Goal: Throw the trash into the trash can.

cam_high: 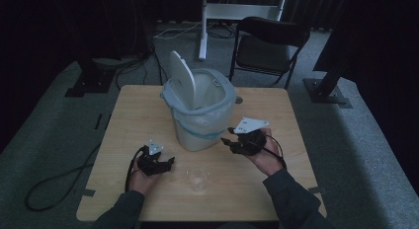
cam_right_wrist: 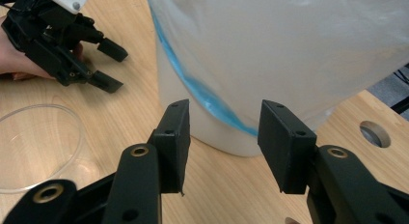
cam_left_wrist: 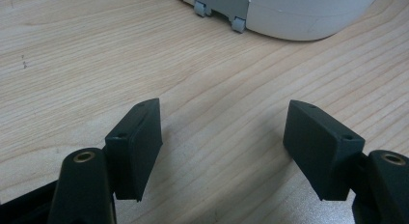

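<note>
At 6 o'clock on the wooden table (cam_high: 133,110), nearest the person, stands a clear plastic cup (cam_high: 197,179), thin-walled and round, empty as far as can be seen. Its rim also shows at the lower left of the right gripper view (cam_right_wrist: 34,147).

At 8 o'clock from the cup, the left gripper (cam_high: 169,162) rests low over the table. Its jaws stand wide apart with nothing between them; bare wood grain shows in the gap (cam_left_wrist: 222,137).

At 2 o'clock from the cup, the right gripper (cam_high: 227,135) points at the side of the bin. Its jaws stand partly open and empty, flat black pads facing each other (cam_right_wrist: 222,147), close to the bin wall but apart from it.

At 12 o'clock from the cup stands the white waste bin (cam_high: 200,135), a smooth rounded tub with a grey rim and a hinged white lid (cam_high: 183,78) raised upright. A translucent liner bag (cam_right_wrist: 289,40) with a blue band is folded over the rim and hangs loose down the outside.

Hazards, as judged:
- The cup is light and clear in dim light; a forearm sweep could tip it.
- The right jaws could snag the slack liner and drag it off the rim.
- A sideways push could slide the bin on the smooth wood or drop the lid.
</note>
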A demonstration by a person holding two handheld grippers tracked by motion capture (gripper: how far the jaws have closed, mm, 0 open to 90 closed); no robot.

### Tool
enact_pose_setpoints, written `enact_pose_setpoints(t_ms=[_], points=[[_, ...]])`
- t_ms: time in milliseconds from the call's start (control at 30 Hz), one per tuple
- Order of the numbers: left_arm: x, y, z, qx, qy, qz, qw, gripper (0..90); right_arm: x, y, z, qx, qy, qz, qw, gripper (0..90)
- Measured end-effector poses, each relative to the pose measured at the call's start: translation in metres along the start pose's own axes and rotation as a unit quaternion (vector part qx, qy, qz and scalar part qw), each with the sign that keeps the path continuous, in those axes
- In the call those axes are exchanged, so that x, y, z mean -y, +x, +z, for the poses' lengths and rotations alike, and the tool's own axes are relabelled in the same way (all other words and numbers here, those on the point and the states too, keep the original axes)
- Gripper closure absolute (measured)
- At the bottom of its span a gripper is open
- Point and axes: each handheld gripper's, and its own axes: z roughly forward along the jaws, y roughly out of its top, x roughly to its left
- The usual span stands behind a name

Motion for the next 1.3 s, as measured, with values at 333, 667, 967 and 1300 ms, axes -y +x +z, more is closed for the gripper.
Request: enact_pose_setpoints(t_ms=[333,667,967,1300], points=[[0.001,0.0,-0.002,0.0,0.001,0.001,1.0,30.3,0.0,0.003,0.005,-0.007,0.006,-0.001,1.0,53.9],[0.002,-0.001,-0.002,-0.002,0.001,0.001,1.0,30.3,0.003,0.007,0.008,-0.017,0.012,-0.005,0.9998,53.9],[0.002,0.0,-0.002,-0.001,0.001,0.001,1.0,30.3,0.006,0.01,0.009,-0.019,0.015,-0.003,0.9997,53.9],[0.002,-0.001,-0.002,-0.001,0.0,0.001,1.0,30.3,0.008,0.014,0.013,-0.03,0.018,-0.006,0.9994,53.8]])
